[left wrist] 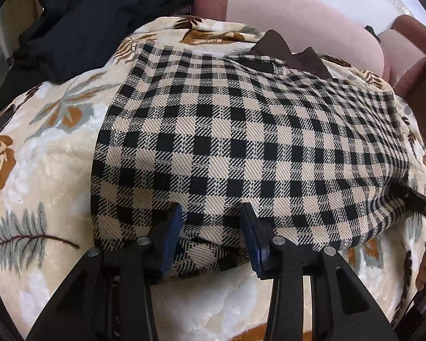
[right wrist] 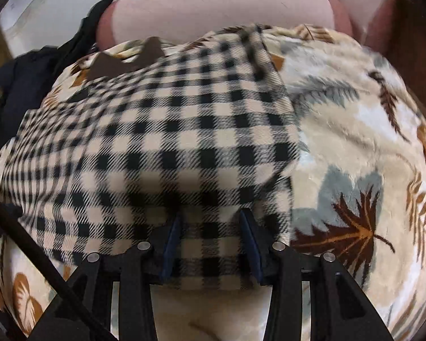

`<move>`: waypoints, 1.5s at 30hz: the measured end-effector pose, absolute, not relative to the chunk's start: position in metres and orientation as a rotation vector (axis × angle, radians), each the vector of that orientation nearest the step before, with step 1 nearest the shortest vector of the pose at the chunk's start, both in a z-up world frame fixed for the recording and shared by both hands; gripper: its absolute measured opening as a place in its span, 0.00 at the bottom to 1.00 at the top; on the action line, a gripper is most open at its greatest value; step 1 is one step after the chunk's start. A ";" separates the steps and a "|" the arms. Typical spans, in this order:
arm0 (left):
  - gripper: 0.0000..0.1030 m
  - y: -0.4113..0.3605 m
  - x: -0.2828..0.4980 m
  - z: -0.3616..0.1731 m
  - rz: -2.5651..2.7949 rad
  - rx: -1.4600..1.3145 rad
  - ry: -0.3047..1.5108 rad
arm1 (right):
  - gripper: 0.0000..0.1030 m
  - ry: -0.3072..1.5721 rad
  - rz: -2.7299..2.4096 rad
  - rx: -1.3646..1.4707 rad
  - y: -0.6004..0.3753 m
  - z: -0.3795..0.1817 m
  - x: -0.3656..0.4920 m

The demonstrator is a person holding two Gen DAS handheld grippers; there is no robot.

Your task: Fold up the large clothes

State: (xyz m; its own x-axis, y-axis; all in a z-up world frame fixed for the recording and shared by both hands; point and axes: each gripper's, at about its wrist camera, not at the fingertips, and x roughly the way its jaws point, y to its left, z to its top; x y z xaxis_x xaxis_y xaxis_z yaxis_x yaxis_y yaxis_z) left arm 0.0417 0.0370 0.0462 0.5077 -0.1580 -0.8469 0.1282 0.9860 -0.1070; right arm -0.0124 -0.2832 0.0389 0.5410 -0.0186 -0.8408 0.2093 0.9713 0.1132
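Note:
A large beige-and-black checked garment (left wrist: 241, 130) with a dark brown collar (left wrist: 286, 54) lies folded on a leaf-patterned blanket (left wrist: 42, 153). My left gripper (left wrist: 211, 216) is open, its blue-padded fingers (left wrist: 171, 236) astride the garment's near hem on its left half. In the right wrist view the same garment (right wrist: 156, 142) fills the centre-left, collar (right wrist: 122, 59) at the far end. My right gripper (right wrist: 211, 218) is open, fingers (right wrist: 252, 244) either side of the near hem by the garment's right edge. The right gripper's black body shows at the left wrist view's right edge (left wrist: 423, 204).
A dark navy garment (left wrist: 79, 20) is heaped at the far left of the blanket. A pink cushioned backrest (left wrist: 298, 8) and brown wooden frame (left wrist: 420, 65) lie beyond. In the right wrist view, bare blanket (right wrist: 355, 142) lies right of the garment.

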 end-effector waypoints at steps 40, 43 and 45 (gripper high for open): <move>0.53 0.076 0.014 0.050 0.019 0.165 0.932 | 0.52 0.955 -0.324 0.133 -0.322 0.040 -0.025; 0.55 0.093 0.014 0.052 0.017 0.091 0.954 | 0.52 0.952 -0.346 0.169 -0.332 0.041 -0.029; 0.55 0.104 0.014 0.056 0.034 0.056 0.954 | 0.52 0.948 -0.361 0.190 -0.337 0.043 -0.031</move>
State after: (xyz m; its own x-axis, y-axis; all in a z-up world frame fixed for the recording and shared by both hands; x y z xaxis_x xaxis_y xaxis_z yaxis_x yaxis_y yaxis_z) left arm 0.0136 0.1038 0.0559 0.5783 0.0540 -0.8140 -0.0049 0.9980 0.0627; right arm -0.0310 -0.3369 0.0428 0.5294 -0.2181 -0.8199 0.3824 0.9240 0.0011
